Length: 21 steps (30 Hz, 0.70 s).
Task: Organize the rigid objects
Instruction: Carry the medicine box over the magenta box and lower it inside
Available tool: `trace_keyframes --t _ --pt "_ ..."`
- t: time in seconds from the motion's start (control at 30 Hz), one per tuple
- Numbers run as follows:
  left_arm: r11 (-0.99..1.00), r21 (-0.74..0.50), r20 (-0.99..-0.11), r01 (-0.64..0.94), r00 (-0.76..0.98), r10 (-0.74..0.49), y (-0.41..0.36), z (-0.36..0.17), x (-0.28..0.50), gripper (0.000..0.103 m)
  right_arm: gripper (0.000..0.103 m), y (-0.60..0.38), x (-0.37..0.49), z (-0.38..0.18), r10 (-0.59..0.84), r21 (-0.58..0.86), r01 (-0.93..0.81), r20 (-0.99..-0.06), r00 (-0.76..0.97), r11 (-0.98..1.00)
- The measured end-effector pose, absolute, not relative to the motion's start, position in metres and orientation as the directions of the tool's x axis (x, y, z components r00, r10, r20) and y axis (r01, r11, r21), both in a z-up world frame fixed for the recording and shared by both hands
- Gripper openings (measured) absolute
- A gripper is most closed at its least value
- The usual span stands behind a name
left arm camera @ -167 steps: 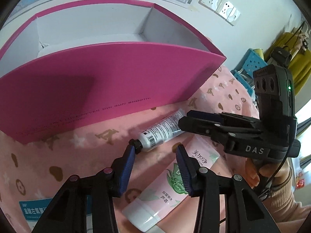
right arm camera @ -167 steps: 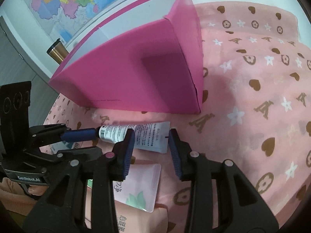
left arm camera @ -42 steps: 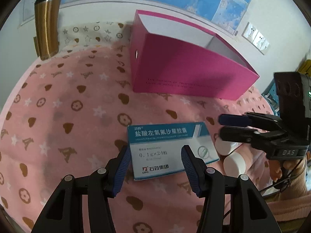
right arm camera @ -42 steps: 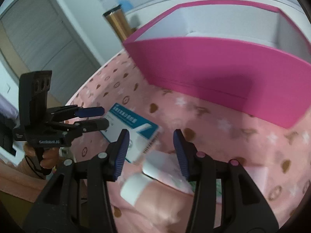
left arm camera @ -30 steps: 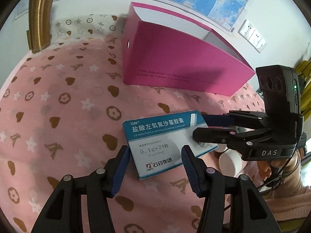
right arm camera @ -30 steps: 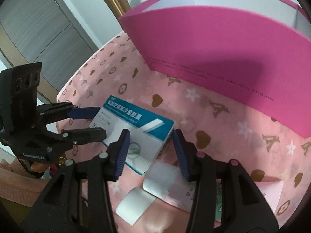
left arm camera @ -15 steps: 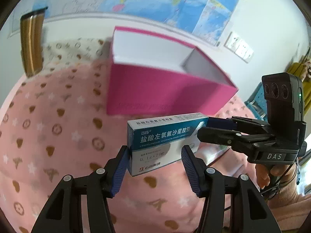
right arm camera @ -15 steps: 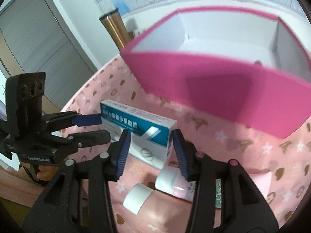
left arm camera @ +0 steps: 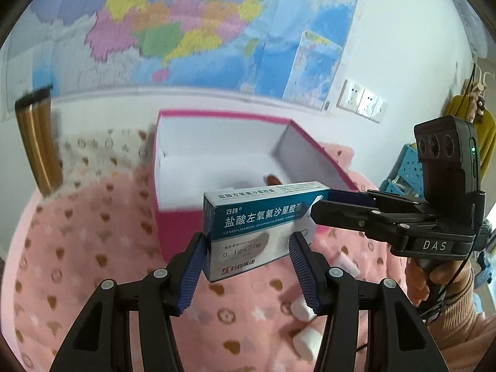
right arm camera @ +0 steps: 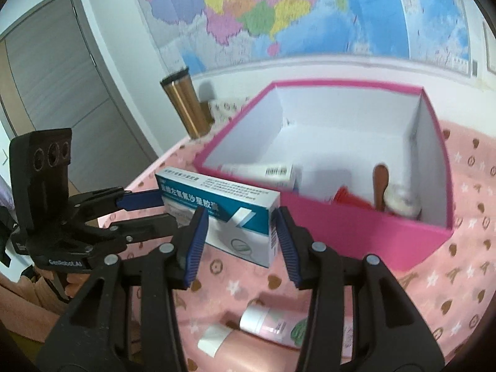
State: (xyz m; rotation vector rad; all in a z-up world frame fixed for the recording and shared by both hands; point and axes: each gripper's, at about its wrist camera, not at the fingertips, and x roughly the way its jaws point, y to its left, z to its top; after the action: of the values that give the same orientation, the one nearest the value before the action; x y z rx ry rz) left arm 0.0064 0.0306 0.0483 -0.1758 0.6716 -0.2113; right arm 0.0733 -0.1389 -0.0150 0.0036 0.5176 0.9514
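Observation:
A blue and white medicine box (left arm camera: 257, 226) is held in the air in front of the open pink storage box (left arm camera: 173, 235). My left gripper (left arm camera: 248, 248) is shut on its left end and my right gripper (right arm camera: 240, 231) is shut on its right end (right arm camera: 245, 226). The right gripper's fingers (left arm camera: 344, 209) show from the side in the left wrist view. The pink box (right arm camera: 341, 217) holds a white tube (right arm camera: 263, 172), a wooden spoon (right arm camera: 379, 186), a red item (right arm camera: 347, 197) and a small jar (right arm camera: 403, 204).
Two pink cosmetic tubes (right arm camera: 272, 322) with white caps (left arm camera: 307, 344) lie on the pink patterned tablecloth (left arm camera: 77, 248) below the grippers. A gold thermos (right arm camera: 186, 105) stands at the back left by the wall with a map.
Both grippers closed on the medicine box on the cloth and have lifted it up to rim height, close in front of the pink box.

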Motion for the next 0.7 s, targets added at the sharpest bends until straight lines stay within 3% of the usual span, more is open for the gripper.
trace_keyframes --t 0.37,0.7 --pt "0.977 -0.173 -0.555 0.124 0.807 -0.2 0.038 0.077 0.048 0.055 0.048 -0.135 0.101 0.023 0.781 0.208 -0.766 -0.333 0.529 0.608" --pt "0.984 -0.16 -0.593 0.076 0.79 -0.157 0.053 0.061 0.091 0.055 0.048 -0.113 0.141 0.021 0.769 0.224 -0.749 -0.352 0.534 0.623"
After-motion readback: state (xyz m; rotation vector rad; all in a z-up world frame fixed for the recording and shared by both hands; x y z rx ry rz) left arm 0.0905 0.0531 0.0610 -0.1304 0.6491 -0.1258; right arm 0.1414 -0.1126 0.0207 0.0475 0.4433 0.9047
